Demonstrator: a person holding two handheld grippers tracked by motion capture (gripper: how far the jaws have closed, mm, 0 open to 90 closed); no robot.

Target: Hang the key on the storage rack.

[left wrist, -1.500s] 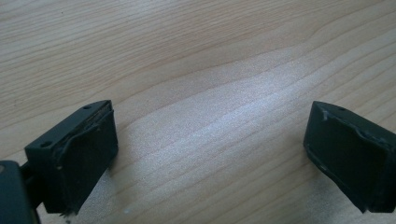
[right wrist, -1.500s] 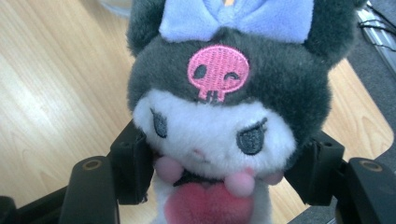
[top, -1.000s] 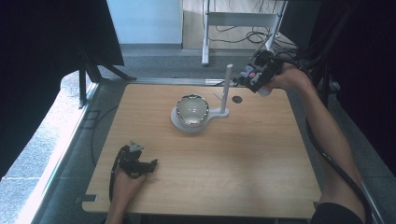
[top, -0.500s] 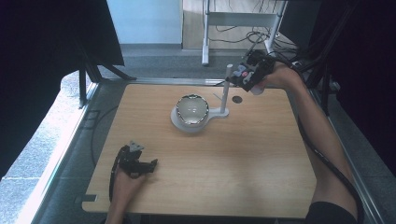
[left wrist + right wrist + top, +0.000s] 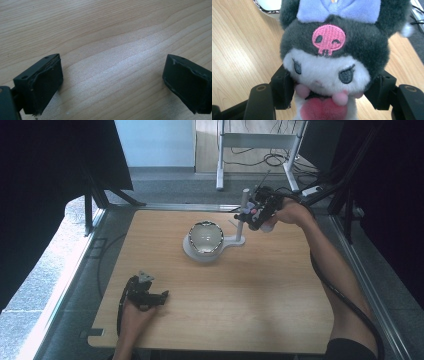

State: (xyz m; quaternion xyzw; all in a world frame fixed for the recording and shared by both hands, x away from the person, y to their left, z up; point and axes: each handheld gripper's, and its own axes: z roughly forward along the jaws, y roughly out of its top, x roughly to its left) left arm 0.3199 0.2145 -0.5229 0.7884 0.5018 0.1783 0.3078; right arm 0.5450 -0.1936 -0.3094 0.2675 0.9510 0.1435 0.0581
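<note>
The left gripper (image 5: 161, 296) rests low on the wooden table (image 5: 250, 290), jaws spread wide with bare wood between them. Well to its right and farther off, just left of the right gripper (image 5: 248, 217), stands a magnifier stand (image 5: 206, 240). The right gripper is clamped on a plush toy (image 5: 329, 57), its head sitting between the jaws.

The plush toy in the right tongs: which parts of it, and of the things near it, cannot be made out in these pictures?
- Plush toy: in the right gripper view, ears and lower body are cut off by the edges.
- Same toy in the high view: too small, covered by the right tongs and hand.
- Magnifier lamp: in the right gripper view only a rim sliver shows; the toy hides the rest.
- Left tongs: open over bare table; body cut off.
</note>
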